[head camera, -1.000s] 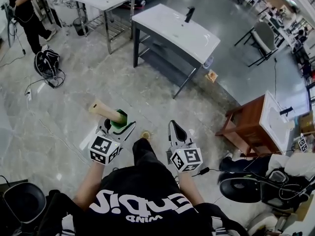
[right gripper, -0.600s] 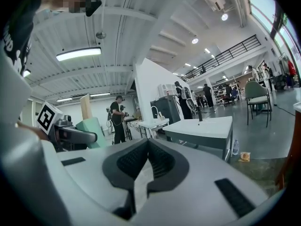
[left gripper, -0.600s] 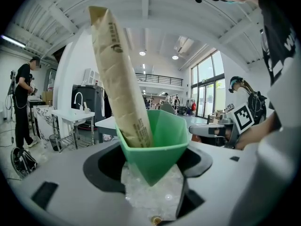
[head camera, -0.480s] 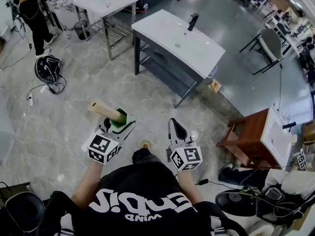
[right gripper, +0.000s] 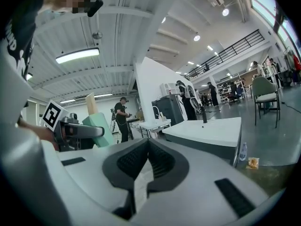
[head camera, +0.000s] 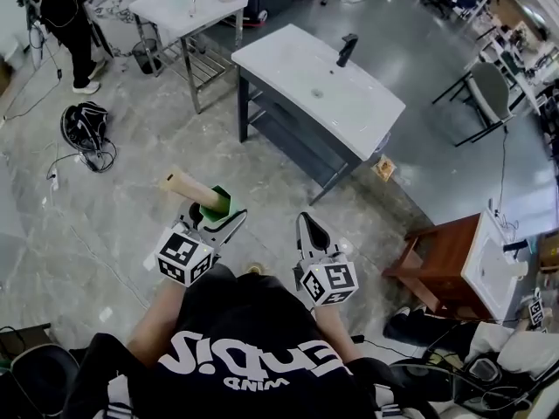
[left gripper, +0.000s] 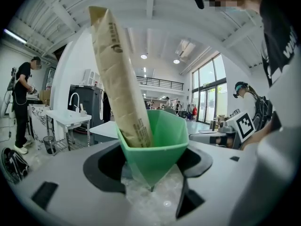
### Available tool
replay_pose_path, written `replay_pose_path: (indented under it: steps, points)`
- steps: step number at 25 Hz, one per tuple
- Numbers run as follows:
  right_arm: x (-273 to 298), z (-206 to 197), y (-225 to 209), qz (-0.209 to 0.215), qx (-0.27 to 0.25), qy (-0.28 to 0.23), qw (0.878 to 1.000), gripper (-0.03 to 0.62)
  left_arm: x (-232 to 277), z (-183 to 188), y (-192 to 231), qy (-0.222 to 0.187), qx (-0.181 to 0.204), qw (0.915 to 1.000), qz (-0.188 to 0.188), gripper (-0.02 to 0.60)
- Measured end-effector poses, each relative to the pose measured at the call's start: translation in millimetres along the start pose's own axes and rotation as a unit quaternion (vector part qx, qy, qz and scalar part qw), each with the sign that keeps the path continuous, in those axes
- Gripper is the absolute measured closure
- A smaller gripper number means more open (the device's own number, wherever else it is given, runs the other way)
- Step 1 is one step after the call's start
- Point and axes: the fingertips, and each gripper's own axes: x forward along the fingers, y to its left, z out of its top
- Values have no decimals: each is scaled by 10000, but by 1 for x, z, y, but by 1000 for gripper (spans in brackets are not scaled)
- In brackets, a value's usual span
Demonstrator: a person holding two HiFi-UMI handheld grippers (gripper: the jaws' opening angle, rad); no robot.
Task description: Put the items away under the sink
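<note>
Left gripper view shows the left gripper (left gripper: 150, 167) with its jaws wide, squeezing a green cup (left gripper: 162, 142). A tall paper roll (left gripper: 120, 74) stands in it. Both look light and bendy, so hold the cup low and gently. The right gripper (right gripper: 148, 149) is pressed together on nothing. The sink (head camera: 319, 81) is well apart.

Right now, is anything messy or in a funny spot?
Yes. A small packet and a clear bottle sit on the floor by the sink stand's leg, like dropped litter. Also, the tan roll leans crookedly out of the green cup held in the left gripper.
</note>
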Motion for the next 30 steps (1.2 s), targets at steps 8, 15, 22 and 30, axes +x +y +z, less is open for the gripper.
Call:
replay_pose_path:
  steps: [8,15,22,30]
  points:
    - [37,-1,-20,-25,138,74,9999,576,34,1,28,160,30,9999,3,250]
    - [74,-4,-59,-417,185,88,9989,576,88,3,59,187,184,9992,-294,250]
    - [129,13,-94,-846,266,54,9960,576,159,18,92,301,384,9943,-953,250]
    - [169,28,-129,-1519,303,-17,9879,576,230,38,120,391,699,9810,-1766,250]
